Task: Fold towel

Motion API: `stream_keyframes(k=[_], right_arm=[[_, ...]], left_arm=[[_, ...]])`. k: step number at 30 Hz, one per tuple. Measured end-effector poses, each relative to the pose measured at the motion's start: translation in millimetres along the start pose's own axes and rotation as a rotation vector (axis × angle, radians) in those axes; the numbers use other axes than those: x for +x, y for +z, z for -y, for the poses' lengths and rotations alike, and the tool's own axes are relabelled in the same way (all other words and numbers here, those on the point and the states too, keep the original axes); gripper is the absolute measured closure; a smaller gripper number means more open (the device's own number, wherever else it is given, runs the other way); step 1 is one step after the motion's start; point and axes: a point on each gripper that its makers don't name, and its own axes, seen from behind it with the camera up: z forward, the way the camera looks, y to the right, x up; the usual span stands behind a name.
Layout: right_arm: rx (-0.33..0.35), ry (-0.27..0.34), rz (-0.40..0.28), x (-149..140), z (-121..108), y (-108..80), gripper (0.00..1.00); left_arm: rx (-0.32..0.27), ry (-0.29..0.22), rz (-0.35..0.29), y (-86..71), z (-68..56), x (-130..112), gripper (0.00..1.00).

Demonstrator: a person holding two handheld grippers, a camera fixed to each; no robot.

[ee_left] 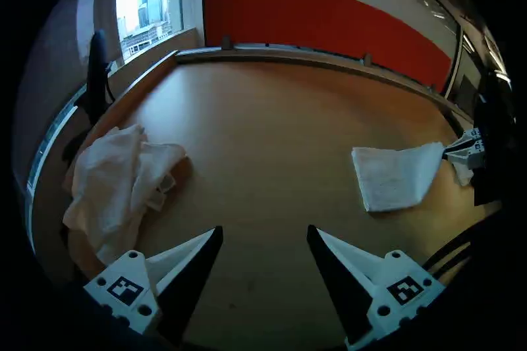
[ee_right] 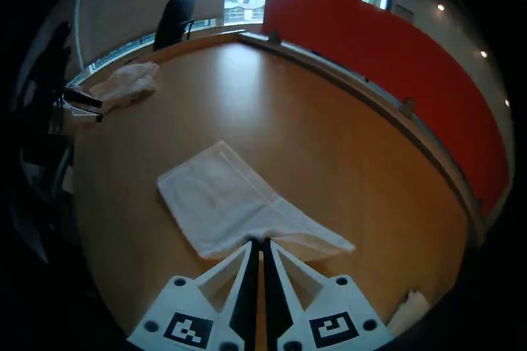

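**Right hand-held gripper** [ee_right: 257,245]: fingers pressing together and pinching the near edge of the towel [ee_right: 217,203], apparently to lift or drag that edge into a further fold.

**Towel:** lying flat on the surface [ee_right: 316,127], looking folded into a rough rectangle. In the right gripper view it is spreading from the fingertips toward 11 o'clock. In the left gripper view it is sitting at 3 o'clock.

**Left hand-held gripper** [ee_left: 263,231]: fingers standing wide apart and gripping nothing, hovering over bare wood. It is likely keeping clear until a free corner needs holding.

**Heap of crumpled cloths** [ee_left: 118,183]: resting at 9 o'clock in the left gripper view, well apart from the towel, probably waiting as later work.

**Red partition** [ee_left: 329,18]: running along the far edge at 12 o'clock.
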Motion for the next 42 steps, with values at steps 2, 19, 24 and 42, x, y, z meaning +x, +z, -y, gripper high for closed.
stream_keyframes(k=[2, 19, 24, 42], right_arm=[[0.023, -0.033, -0.007, 13, 7, 6.1, 0.96], [0.265, -0.212, 0.049, 48, 107, 86.1, 0.96], [0.273, -0.202, 0.066, 44, 109, 94.5, 0.96], [0.270, -0.170, 0.061, 44, 103, 88.2, 0.29]], left_arm=[[0.010, -0.012, -0.005, -4.8, 3.2, -1, 0.05], [0.060, -0.069, -0.019, -32.0, 16.5, -16, 0.05], [0.061, -0.076, -0.020, -32.9, 16.8, -17, 0.05], [0.049, -0.063, -0.018, -27.2, 12.8, -13, 0.05]])
